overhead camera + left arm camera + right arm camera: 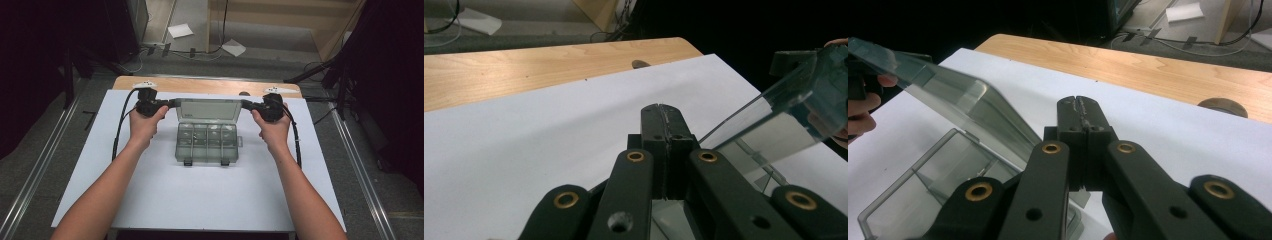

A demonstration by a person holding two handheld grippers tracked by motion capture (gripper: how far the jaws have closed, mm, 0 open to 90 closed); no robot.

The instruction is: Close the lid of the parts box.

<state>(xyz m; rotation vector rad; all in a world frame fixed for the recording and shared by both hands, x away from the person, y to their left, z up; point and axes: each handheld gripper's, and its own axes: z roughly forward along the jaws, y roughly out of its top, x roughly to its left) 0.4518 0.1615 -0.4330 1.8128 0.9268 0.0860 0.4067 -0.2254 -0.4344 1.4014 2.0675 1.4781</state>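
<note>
High view shows a clear compartment box (207,142) at the middle of the white worktop (165,195), its lid (209,109) raised. Left claw (171,103) sits at the lid's left edge and right claw (246,104) at its right edge. Both have jaws pressed together with nothing visibly between them.
</note>
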